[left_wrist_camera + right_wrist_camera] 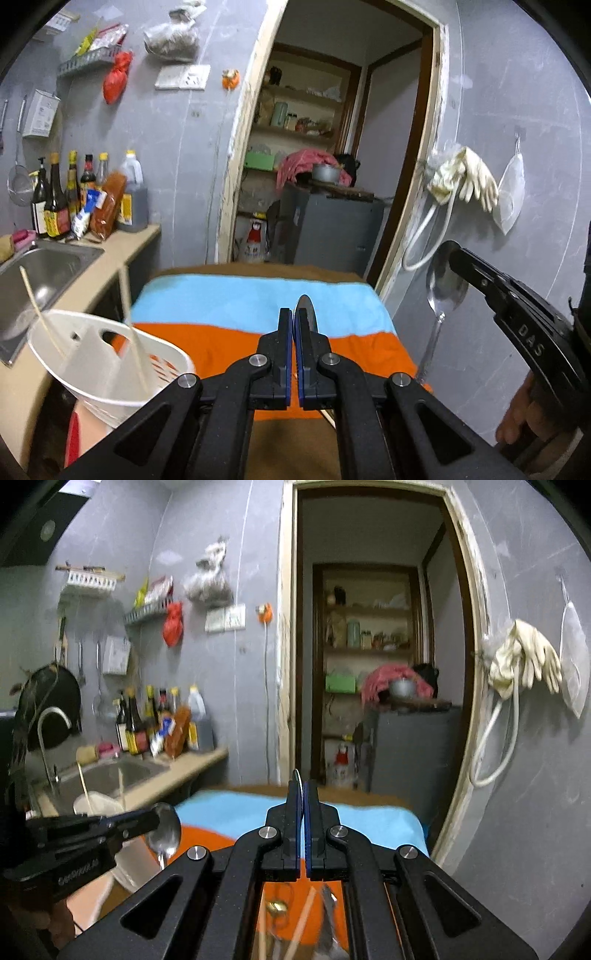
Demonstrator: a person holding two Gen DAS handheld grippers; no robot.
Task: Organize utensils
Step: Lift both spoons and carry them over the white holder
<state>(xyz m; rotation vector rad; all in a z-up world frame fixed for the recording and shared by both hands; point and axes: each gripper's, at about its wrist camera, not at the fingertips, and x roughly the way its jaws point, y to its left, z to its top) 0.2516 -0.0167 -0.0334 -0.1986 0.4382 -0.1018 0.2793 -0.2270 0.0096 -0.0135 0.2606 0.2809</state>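
My left gripper (293, 314) is shut on a metal spoon (306, 308) that shows edge-on between its fingers. The right wrist view shows that spoon (166, 832) from the side, gripped by its bowl with the handle hanging down. My right gripper (303, 786) is also shut on a second spoon (297, 781), seen edge-on. In the left wrist view the second spoon (445, 284) hangs bowl-up at the right. Both are raised above a table with a blue and orange cloth (236, 295). A white basket (110, 369) holding chopsticks (136, 332) stands at the table's left.
More utensils and chopsticks (304, 915) lie on the orange cloth below my right gripper. A steel sink (40, 269) and sauce bottles (59, 199) are on the counter to the left. A doorway (332, 147) opens behind the table; gloves (469, 177) hang on the right wall.
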